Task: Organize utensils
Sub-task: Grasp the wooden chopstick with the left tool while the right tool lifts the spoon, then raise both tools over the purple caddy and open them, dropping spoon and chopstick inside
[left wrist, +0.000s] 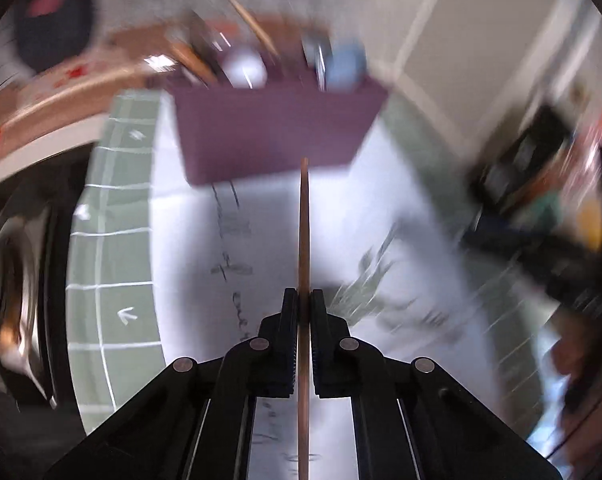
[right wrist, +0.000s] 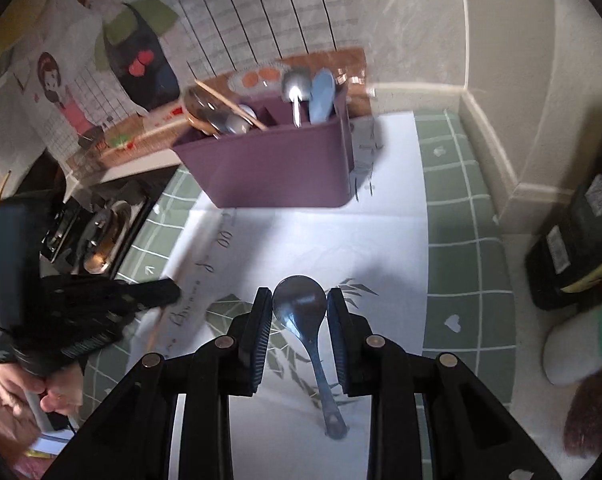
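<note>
Paper (right wrist: pixel 313 236), a white sheet with handwriting and a leafy green print, fills the middle of both views and lies on a green mat (right wrist: pixel 461 216) with a white grid. At the top centre of the right wrist view a purple caddy (right wrist: pixel 277 168) stands on the far end of the sheet; its compartments hold a wooden stick, metal spoons and a pale blue utensil (right wrist: pixel 321 96), all leaning upward. In the left wrist view the same caddy sits at upper centre, blurred.

The right gripper (right wrist: pixel 299 316) at the bottom centre of its view has its jaws spread wide, one on each side of the bowl of a dark metal spoon (right wrist: pixel 305 320) lying flat on the paper, handle pointing toward the camera; whether the pads touch the bowl cannot be told.

The left gripper (left wrist: pixel 304 320) at the bottom centre of its view is clamped narrowly on a thin wooden chopstick (left wrist: pixel 304 232), which points up toward the caddy. In the right wrist view this gripper shows blurred at the left edge.
</note>
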The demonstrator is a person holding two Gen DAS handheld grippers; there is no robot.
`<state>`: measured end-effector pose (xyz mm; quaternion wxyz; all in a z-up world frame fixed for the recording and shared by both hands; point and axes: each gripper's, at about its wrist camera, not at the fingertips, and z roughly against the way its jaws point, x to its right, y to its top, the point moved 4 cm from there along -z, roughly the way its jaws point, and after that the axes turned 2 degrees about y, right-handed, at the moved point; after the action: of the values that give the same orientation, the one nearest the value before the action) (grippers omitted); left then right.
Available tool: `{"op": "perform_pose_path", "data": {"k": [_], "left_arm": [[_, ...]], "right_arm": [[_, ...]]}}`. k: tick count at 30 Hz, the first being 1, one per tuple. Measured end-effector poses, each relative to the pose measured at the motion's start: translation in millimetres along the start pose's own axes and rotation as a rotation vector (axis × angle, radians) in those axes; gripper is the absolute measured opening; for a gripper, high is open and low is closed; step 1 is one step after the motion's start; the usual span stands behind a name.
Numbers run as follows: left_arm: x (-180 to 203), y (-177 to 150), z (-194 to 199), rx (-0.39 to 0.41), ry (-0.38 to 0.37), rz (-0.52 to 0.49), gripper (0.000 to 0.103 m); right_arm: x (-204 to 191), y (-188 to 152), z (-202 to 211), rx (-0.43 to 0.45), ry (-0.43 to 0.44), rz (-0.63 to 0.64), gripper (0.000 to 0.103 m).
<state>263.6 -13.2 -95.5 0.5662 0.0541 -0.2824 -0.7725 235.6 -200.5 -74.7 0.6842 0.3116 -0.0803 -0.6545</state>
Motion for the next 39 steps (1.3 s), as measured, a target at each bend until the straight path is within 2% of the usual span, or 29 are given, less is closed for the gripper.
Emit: {"op": "perform_pose_path", "data": {"k": [2, 4, 8, 12, 15, 17, 20, 23, 24, 26, 27, 29, 32, 39], "left_arm": [[-4.7, 1.4, 23.6, 0.09, 0.001, 0.05, 0.006], [-0.7, 6.3, 35.3, 0.145, -0.005, 0.064, 0.006], [6.4, 8.9, 66.2, 0.269, 0.012, 0.041, 0.006], [13.7, 22.3, 79.6, 0.326, 0.024, 0.037, 0.006], [14.4, 36.5, 102.4, 0.411, 0.014, 0.039, 0.006], [18.8, 60.2, 126.6, 0.501, 0.018, 0.032, 0.006], [26.5, 99.6, 163.1, 0.636, 0.02, 0.035, 0.006], [40.9, 136.8, 198.3, 0.796, 0.038, -0.005, 0.006], [45.5, 147.5, 202.3, 0.822, 0.044, -0.021, 0.006], [46.6, 167.2, 201.5, 0.838, 0.032, -0.008, 0.006], [44.6, 174.9, 198.4, 0.844, 0.017, 0.011, 0.006], [37.2, 188.4, 185.4, 0.883, 0.035, 0.047, 0.006], [28.5, 197.2, 153.9, 0.897, 0.118, 0.065, 0.006], [9.6, 204.6, 87.7, 0.878, 0.216, 0.074, 0.006]], "right_arm": [[-10.3, 0.3, 13.6, 0.03, -0.015, 0.021, 0.025], [-18.8, 2.0, 22.9, 0.049, -0.016, 0.031, 0.025], [-31.9, 6.0, 36.8, 0.086, -0.013, 0.048, 0.025], [-43.0, 15.9, 47.8, 0.116, -0.03, 0.075, 0.025], [-50.6, 28.9, 60.7, 0.144, -0.038, 0.099, 0.025], [-55.2, 43.9, 73.3, 0.175, -0.029, 0.114, 0.025], [-68.9, 83.4, 110.3, 0.283, -0.05, 0.172, 0.025], [-78.6, 126.3, 145.1, 0.391, -0.025, 0.194, 0.025], [-80.3, 136.1, 151.6, 0.418, -0.019, 0.197, 0.025], [-81.7, 161.1, 161.3, 0.479, -0.021, 0.202, 0.025], [-79.9, 168.4, 160.5, 0.489, -0.017, 0.196, 0.025], [-72.3, 182.6, 150.2, 0.492, 0.021, 0.175, 0.025], [-60.2, 191.0, 125.8, 0.468, 0.05, 0.149, 0.025], [-32.6, 201.0, 55.0, 0.375, 0.128, 0.083, 0.025]]}}
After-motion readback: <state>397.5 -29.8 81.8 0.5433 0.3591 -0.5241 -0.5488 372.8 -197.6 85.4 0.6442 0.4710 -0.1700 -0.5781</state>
